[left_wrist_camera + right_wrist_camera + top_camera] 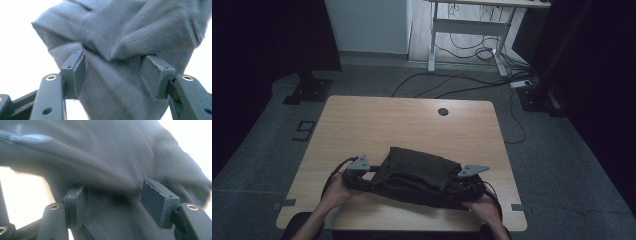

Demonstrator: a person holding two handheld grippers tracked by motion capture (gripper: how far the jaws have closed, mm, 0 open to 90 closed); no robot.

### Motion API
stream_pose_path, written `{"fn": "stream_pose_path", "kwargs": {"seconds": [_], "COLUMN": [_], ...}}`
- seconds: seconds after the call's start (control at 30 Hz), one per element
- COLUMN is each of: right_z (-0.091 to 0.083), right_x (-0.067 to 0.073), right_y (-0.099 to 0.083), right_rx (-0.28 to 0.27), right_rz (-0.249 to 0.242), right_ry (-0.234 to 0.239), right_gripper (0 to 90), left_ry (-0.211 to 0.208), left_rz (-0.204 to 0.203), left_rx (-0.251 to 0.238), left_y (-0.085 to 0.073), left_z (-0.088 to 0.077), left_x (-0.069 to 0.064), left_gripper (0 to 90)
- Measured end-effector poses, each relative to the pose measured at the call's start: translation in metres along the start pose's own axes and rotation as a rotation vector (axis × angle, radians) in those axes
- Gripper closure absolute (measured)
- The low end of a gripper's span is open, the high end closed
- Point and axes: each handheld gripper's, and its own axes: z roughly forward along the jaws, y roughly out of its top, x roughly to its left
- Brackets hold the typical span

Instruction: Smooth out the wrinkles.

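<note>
Floor and cables fill the far part of the room, and nearer stands the wooden table point(412, 125) with a small dark hole point(443, 111) toward its far edge. Close to the person's side lies a dark garment point(419, 172), bunched and partly folded, between the two tools.

It looks soft and limp, light enough to lift easily; I would judge it will sag and unfold wherever it is not supported. The weave seems matte, so it should not slip much from the pads, but a thin pinch could catch one layer and let the rest fall. The bunched edges at either end look like the best places to take hold.

The left gripper point(371, 176) sits at the garment's left end; in its own view its jaws stand wide apart with cloth heaped between them point(112, 72), not clamped. The right gripper point(458, 183) at the right end is likewise spread, fabric lying loose between its pads point(155, 200).
</note>
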Motion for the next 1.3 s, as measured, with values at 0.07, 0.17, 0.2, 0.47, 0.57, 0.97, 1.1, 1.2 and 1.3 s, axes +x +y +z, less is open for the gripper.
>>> {"fn": "stream_pose_path", "kwargs": {"seconds": [0.07, 0.17, 0.2, 0.47, 0.57, 0.97, 1.1, 1.2, 1.3], "right_z": [-0.008, -0.018, -0.02, -0.003, 0.01, 0.038, 0.042, 0.043, 0.045], "right_x": [-0.006, -0.014, -0.015, 0.002, 0.016, 0.032, 0.032, 0.032, 0.03], "right_y": [-0.008, -0.013, -0.012, 0.02, 0.025, 0.002, -0.003, -0.004, -0.004], "right_rx": [0.013, 0.005, 0.0, -0.032, -0.011, 0.109, 0.102, 0.096, 0.094], "right_rz": [0.026, 0.075, 0.088, 0.142, 0.146, 0.155, 0.159, 0.157, 0.146], "right_ry": [-0.034, -0.072, -0.079, -0.105, -0.103, -0.161, -0.164, -0.166, -0.166], "right_gripper": [37.0, 34.6, 34.0, 19.7, 15.6, 11.5, 11.1, 10.5, 9.1], "left_ry": [0.015, 0.035, 0.032, 0.042, 0.004, 0.069, 0.088, 0.09, 0.094], "left_rz": [0.007, -0.022, -0.033, -0.089, -0.084, -0.073, -0.063, -0.078, -0.095], "left_rx": [0.032, 0.029, 0.027, -0.092, -0.058, 0.075, 0.071, 0.061, 0.054], "left_y": [-0.002, 0.002, 0.006, 0.041, 0.042, 0.007, 0.005, 0.002, 0.001], "left_z": [-0.005, -0.011, -0.014, -0.018, 0.001, 0.037, 0.039, 0.042, 0.044], "left_x": [0.004, 0.01, 0.012, 0.009, -0.007, -0.03, -0.032, -0.031, -0.029], "left_gripper": [32.5, 30.1, 29.3, 22.1, 19.2, 18.9, 18.5, 17.0, 15.5]}}
